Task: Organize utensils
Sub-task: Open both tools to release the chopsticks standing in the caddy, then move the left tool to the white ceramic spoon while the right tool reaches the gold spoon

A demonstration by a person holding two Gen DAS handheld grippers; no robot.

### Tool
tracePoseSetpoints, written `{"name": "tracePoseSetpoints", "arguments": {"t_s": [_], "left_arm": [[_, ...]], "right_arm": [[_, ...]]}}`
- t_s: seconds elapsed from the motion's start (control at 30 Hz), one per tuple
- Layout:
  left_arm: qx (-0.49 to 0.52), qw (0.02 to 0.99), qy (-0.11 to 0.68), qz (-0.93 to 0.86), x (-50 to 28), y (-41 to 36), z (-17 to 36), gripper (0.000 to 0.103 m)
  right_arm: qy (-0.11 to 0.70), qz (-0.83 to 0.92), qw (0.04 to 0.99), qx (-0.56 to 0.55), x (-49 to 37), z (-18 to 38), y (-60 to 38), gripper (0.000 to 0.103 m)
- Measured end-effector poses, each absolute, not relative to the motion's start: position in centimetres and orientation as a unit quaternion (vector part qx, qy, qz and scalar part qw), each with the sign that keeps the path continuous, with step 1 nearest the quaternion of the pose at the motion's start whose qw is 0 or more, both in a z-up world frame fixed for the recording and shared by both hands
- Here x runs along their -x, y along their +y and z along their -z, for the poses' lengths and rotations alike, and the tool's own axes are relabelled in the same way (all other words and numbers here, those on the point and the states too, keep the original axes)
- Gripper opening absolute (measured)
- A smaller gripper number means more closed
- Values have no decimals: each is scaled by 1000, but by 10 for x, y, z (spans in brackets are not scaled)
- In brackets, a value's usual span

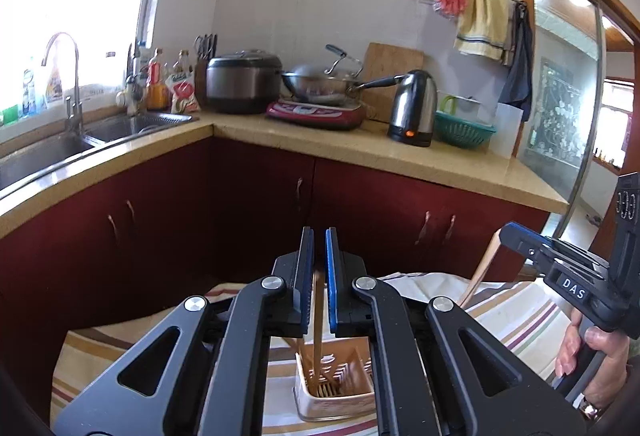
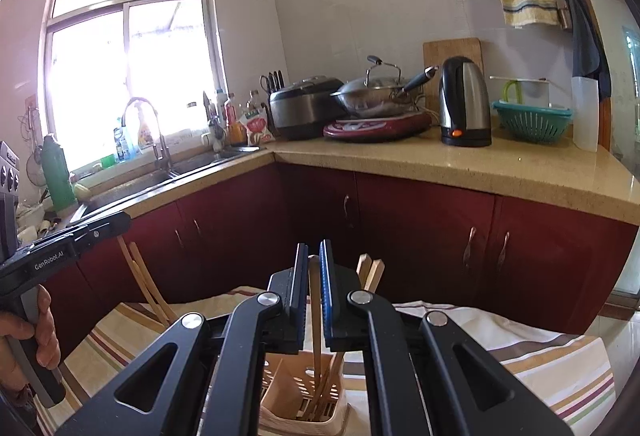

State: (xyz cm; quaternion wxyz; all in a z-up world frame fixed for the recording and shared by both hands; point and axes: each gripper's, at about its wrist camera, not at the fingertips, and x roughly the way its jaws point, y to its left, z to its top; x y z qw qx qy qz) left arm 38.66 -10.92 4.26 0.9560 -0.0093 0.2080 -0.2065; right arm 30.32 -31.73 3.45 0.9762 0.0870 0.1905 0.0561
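Wooden chopstick [image 1: 318, 320] stands upright between the blue pads of my left tongs [image 1: 319, 268], which pinch it, and its lower end reaches down into the beige utensil holder [image 1: 334, 392] on the striped cloth [image 1: 520, 316]. To the right in this view I see my right tongs [image 1: 510, 232] from the side, my right hand [image 1: 596, 364] around the grip, and a pale stick [image 1: 480, 268] held at the tips. In the right wrist view, my left hand [image 2: 28, 340] holds the left tongs at the left edge, with chopsticks [image 2: 146, 284] hanging slanted under them. In the middle my right tongs [image 2: 314, 276] are pressed on one chopstick [image 2: 315, 316], which goes down into the holder [image 2: 304, 396] among other sticks. Behind both, the stone counter [image 2: 480, 168] carries a kettle [image 2: 464, 104].
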Motion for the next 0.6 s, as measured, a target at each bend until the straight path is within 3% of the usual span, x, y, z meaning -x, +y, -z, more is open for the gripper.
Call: {"name": "tracePoseSetpoints", "arguments": {"t_s": [0.07, 0.17, 0.2, 0.3, 0.37, 0.6], "left_arm": [[9, 956, 210, 204, -387, -109, -38, 20], [8, 958, 206, 199, -385, -108, -34, 48], [10, 959, 204, 198, -385, -107, -33, 53], [10, 958, 202, 201, -383, -107, -34, 56], [6, 959, 199, 200, -380, -107, -35, 63], [3, 961, 190, 203, -364, -104, -45, 73]], "right_arm": [[189, -55, 977, -86, -302, -35, -317, 7], [186, -54, 977, -89, -302, -36, -318, 7], [187, -55, 977, -92, -304, -36, -320, 8], [186, -55, 977, -92, -306, -37, -321, 12], [183, -55, 977, -93, -305, -38, -321, 21], [158, -48, 982, -88, -283, -54, -320, 36]]}}
